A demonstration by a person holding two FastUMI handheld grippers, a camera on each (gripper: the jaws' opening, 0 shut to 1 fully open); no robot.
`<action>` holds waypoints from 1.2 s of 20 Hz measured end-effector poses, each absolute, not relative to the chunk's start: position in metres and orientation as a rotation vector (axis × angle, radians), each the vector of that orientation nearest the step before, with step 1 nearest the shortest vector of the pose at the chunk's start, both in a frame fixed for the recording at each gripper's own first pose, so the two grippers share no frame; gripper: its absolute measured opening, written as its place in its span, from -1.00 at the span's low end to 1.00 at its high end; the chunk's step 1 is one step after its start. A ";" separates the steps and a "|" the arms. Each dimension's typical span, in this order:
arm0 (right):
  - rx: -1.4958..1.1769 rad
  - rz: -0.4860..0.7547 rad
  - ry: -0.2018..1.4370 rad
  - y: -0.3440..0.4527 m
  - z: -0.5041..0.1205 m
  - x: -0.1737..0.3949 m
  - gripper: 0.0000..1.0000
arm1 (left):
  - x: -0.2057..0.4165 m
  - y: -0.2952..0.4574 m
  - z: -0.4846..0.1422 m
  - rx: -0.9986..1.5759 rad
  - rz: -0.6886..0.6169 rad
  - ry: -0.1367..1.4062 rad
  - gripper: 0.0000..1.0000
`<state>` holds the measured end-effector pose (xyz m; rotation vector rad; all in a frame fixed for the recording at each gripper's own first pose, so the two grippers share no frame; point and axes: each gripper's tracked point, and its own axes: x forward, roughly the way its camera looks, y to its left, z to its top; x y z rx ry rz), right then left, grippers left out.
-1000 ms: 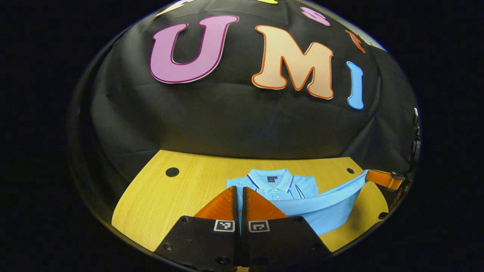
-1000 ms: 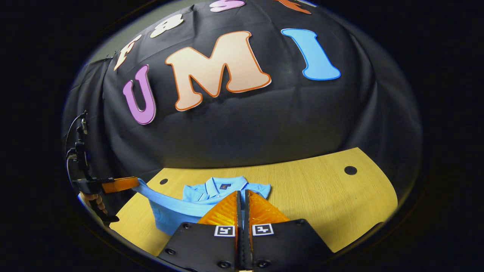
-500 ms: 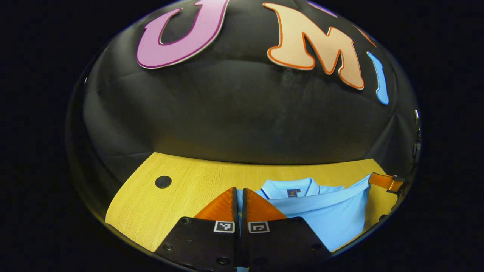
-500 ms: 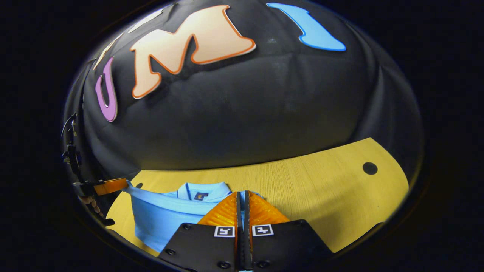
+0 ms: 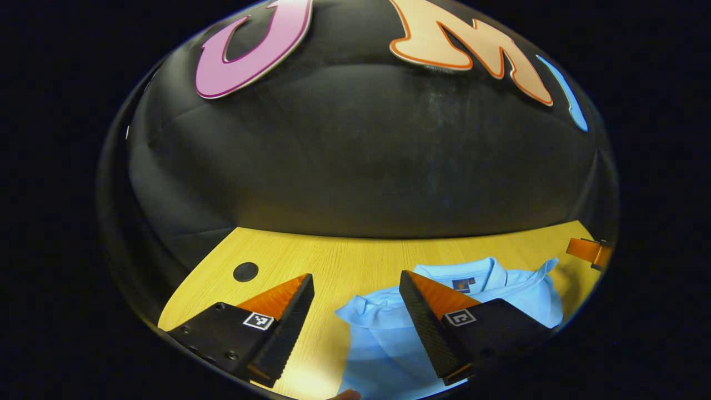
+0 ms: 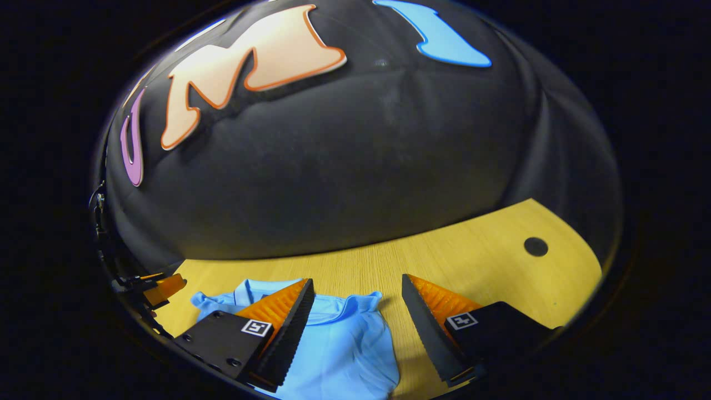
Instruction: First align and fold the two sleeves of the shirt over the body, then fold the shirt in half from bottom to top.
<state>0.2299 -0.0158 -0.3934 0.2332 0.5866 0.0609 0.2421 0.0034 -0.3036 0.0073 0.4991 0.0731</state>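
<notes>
The light blue shirt is lying folded on the wooden table, its collar facing the booth wall and its near part running off the bottom of both views. In the left gripper view the right finger is covering part of the shirt's chest, and a small patch inside the collar is too small to make out. In the right gripper view the shirt is partly hidden behind that gripper's left finger, and the fabric is bunching into soft rumples along its far edge.

The left gripper is hovering with its jaws spread wide, holding nothing. The right gripper is likewise standing wide open and empty over the shirt's edge. Each is appearing as a small cut-off shape at the rim of the other's view.

The table is showing fine straight grain and a round dark hole near its far corner. Each finger's inner face is ribbed.
</notes>
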 end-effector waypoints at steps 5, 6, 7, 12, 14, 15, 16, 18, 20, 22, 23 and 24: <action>0.139 0.094 0.353 -0.007 -0.264 0.185 0.95 | 0.204 0.008 -0.202 0.023 0.061 0.312 0.89; 0.121 0.097 0.308 -0.005 -0.237 0.169 0.95 | 0.191 0.006 -0.179 0.029 0.047 0.279 0.89; 0.104 0.101 0.263 -0.001 -0.212 0.154 0.94 | 0.179 0.002 -0.160 0.035 0.029 0.244 0.89; 0.096 0.092 0.159 0.010 -0.127 0.083 0.94 | 0.103 -0.004 -0.070 0.026 -0.016 0.095 0.88; 0.089 0.087 0.138 0.009 -0.106 0.048 0.94 | 0.064 -0.005 -0.038 0.023 -0.018 0.040 0.89; 0.083 0.081 0.134 0.009 -0.099 0.031 0.94 | 0.042 -0.006 -0.027 0.022 -0.019 0.018 0.89; 0.079 0.071 0.137 0.008 -0.093 0.014 0.94 | 0.023 -0.003 -0.015 0.022 -0.019 -0.001 0.88; 0.081 0.075 0.140 0.016 -0.081 -0.024 0.94 | -0.008 0.002 -0.002 0.024 -0.016 -0.031 0.88; 0.056 0.085 0.126 0.022 -0.070 -0.058 0.94 | -0.041 0.007 0.008 0.031 -0.019 -0.051 0.89; 0.024 0.093 0.107 0.027 -0.058 -0.085 0.94 | -0.070 0.008 0.013 0.016 -0.030 -0.055 0.88; 0.025 0.101 0.100 0.032 -0.054 -0.098 0.94 | -0.082 0.009 0.014 0.010 -0.032 -0.053 0.89; 0.030 0.106 0.098 0.036 -0.052 -0.109 0.94 | -0.093 0.013 0.014 0.005 -0.029 -0.051 0.88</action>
